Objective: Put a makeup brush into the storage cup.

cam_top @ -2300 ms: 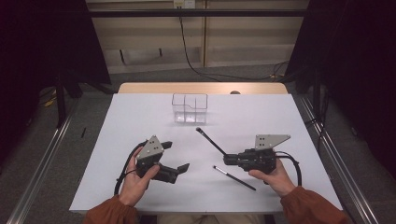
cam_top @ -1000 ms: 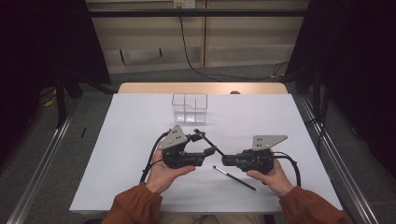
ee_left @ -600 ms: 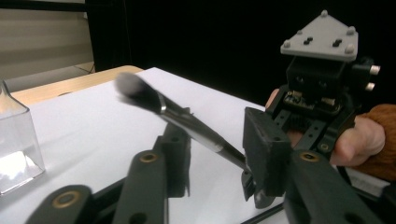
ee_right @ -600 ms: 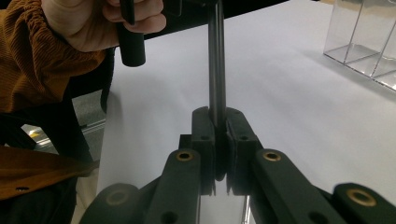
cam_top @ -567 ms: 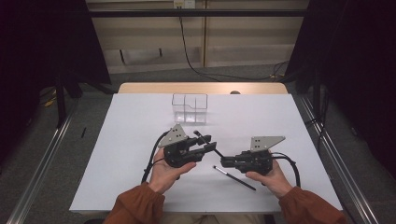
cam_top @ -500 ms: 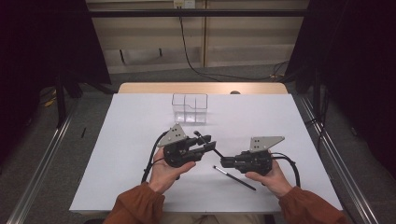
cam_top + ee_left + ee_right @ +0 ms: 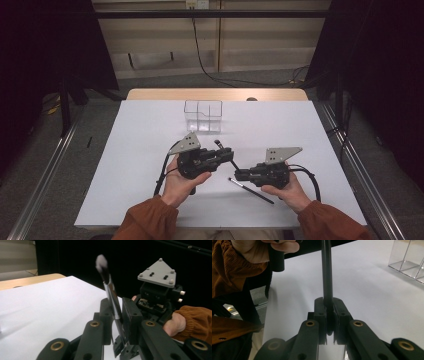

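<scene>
A long makeup brush (image 7: 226, 154) with a black handle and a pale fluffy tip (image 7: 101, 261) is held above the white table (image 7: 140, 150), near its middle. My left gripper (image 7: 228, 154) is shut on the brush (image 7: 111, 296) just below the silver ferrule, in the left gripper view (image 7: 116, 308). My right gripper (image 7: 239, 175) is shut on the lower end of the black handle (image 7: 326, 277), which rises straight up from its jaws in the right gripper view (image 7: 329, 305). The two grippers face each other, jaws close together.
A second thin black stick (image 7: 251, 190) lies flat on the table just below the right gripper. A clear divided box (image 7: 203, 116) stands at the back centre, also in the right gripper view (image 7: 409, 260). A wooden strip (image 7: 215, 94) runs along the far edge.
The left gripper came in from the left side of the table and closed on the brush that the right gripper holds. Over the last second both hands have barely moved.
</scene>
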Demonstrator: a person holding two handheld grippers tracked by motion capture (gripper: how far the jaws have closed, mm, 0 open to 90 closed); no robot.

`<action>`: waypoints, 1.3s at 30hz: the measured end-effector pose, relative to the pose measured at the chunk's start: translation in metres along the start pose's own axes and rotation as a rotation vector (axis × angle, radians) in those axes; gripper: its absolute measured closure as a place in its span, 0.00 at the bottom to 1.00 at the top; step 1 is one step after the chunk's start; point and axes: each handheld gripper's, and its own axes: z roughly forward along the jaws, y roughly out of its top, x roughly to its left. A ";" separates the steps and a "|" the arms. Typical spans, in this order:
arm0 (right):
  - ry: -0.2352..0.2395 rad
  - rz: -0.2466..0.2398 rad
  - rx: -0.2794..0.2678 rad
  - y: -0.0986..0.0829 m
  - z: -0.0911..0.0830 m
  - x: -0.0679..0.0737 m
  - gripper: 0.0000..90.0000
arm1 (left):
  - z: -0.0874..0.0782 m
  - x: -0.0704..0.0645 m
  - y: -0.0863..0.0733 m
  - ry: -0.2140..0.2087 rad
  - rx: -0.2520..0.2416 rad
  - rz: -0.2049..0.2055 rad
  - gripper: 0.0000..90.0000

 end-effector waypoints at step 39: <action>-0.077 0.028 -0.047 0.003 -0.007 0.000 0.30 | -0.002 -0.003 0.004 0.034 0.013 0.066 0.93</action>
